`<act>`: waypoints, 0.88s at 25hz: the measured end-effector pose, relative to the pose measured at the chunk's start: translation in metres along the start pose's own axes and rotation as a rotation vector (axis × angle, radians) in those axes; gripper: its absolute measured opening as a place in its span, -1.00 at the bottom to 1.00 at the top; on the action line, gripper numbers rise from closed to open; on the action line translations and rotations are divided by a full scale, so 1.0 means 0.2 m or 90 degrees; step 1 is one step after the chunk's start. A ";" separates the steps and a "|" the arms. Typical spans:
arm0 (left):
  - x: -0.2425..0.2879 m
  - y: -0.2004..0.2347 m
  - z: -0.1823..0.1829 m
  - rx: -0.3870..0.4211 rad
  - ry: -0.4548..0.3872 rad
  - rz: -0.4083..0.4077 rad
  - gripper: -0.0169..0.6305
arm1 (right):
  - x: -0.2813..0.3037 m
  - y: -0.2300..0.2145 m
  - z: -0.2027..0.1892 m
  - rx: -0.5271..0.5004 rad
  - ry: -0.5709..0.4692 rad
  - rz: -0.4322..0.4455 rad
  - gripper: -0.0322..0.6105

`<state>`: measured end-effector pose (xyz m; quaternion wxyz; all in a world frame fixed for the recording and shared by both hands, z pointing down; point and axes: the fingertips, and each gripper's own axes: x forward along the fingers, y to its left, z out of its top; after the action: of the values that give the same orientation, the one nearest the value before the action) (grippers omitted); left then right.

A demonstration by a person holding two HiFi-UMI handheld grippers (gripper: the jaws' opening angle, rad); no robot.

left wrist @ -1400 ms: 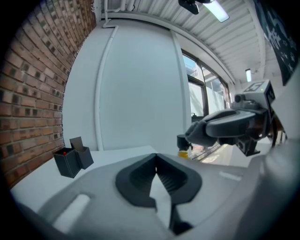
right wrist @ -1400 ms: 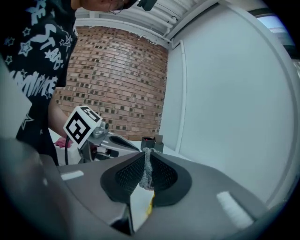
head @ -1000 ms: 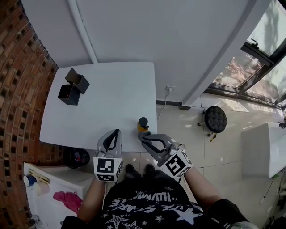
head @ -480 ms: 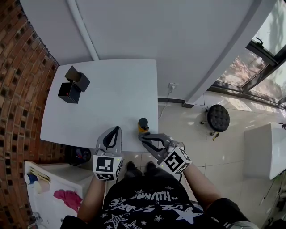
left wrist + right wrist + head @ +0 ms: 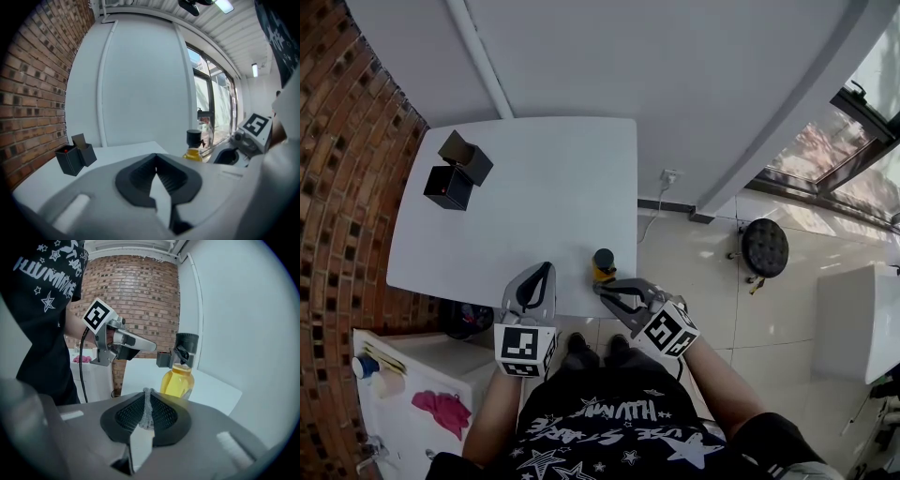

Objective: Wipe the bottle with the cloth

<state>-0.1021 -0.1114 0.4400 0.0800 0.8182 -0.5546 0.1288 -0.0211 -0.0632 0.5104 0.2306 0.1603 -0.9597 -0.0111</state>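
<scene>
Left claw [image 5: 155, 158]: jaws fully together with nothing between them; it hovers over the near edge of the worktop, likely waiting until a cloth is in hand.
Right claw [image 5: 147, 393]: ribbed dark pads pressed shut on each other, holding nothing; it points at the bottle, probably to line up on it.
Clear rounded plastic bottle of yellow liquid with a black cap [image 5: 602, 265]: upright at the worktop's near edge, just beyond the right claw's tips, within easy reach of both claws; smooth, glossy, light enough to tip if pushed.
Crumpled pink cloth [image 5: 443, 411]: soft and bunched, on the low white cabinet [image 5: 422, 370] off the worktop on the person's left; judged to be the wiping cloth, not yet picked up.
White square worktop [image 5: 534, 197]: matt, flat, mostly bare.
Two black open boxes [image 5: 455, 175]: rigid, hard-edged, at the far left corner, well apart from the bottle.
</scene>
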 end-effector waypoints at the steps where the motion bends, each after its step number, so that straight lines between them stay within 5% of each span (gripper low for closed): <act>1: 0.00 0.00 0.00 -0.001 0.001 0.002 -0.94 | 0.01 -0.01 -0.02 0.010 0.002 0.001 -0.79; 15: -0.03 0.01 -0.08 -0.009 0.025 0.025 -0.94 | 0.11 -0.01 -0.29 0.075 0.044 0.006 -0.79; 19: -0.01 -0.01 -0.09 -0.006 0.027 0.017 -0.94 | 0.03 -0.01 -0.35 0.167 0.026 -0.026 -0.79; 22: 0.01 -0.04 -0.10 -0.001 0.030 0.007 -0.94 | -0.11 -0.14 -0.33 0.281 -0.032 -0.111 -0.79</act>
<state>-0.0965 -0.1042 0.4601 0.0928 0.8116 -0.5574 0.1483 0.0354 -0.0789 0.5579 0.1641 0.2890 -0.9268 0.1748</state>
